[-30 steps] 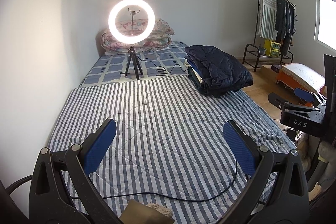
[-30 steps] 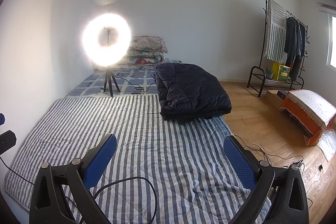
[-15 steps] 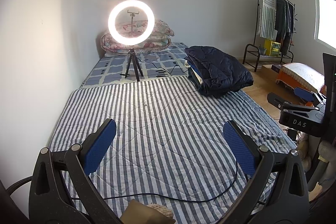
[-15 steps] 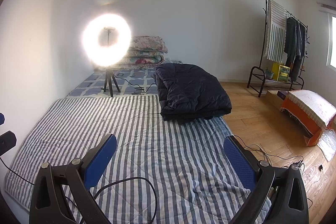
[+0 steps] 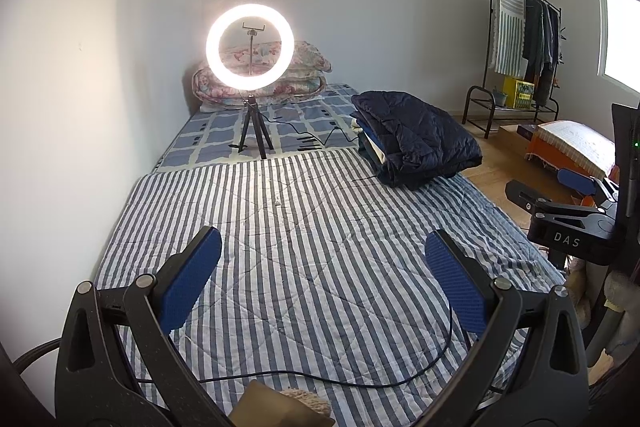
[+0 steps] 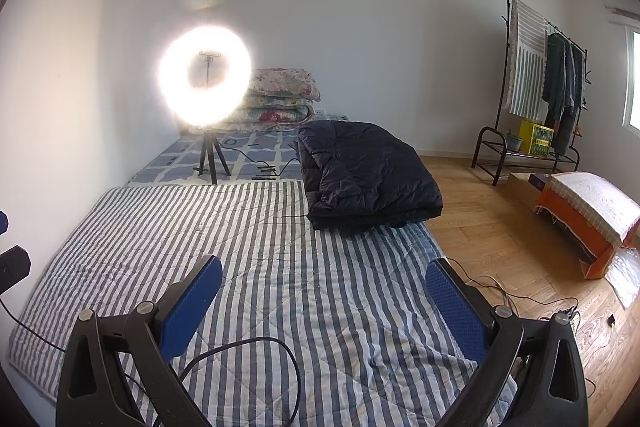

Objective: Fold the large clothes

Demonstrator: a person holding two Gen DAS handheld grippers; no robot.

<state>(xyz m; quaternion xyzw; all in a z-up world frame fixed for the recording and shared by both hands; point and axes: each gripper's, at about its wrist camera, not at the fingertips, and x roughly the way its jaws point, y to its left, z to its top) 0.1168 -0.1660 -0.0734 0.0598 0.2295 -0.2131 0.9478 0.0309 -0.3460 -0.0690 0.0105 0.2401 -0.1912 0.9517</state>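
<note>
Right hand-held gripper (image 5: 576, 187), lettered "DAS", open above striped quilt (image 5: 312, 227).

Both wrist fisheyes sit low at the foot of the striped quilt (image 5: 312, 227), facing along it to the ring light (image 5: 250, 47) at the far wall, the right view offset toward the wood floor (image 6: 500, 227); both share the folded dark jacket (image 6: 368, 175).

The lit ring light (image 5: 249, 45) blooms into heavy glare in the right wrist view, daylight enters from the window (image 5: 622, 39) at right, focus is sharp, and fisheye distortion bends edges into dark vignetted corners.
</note>
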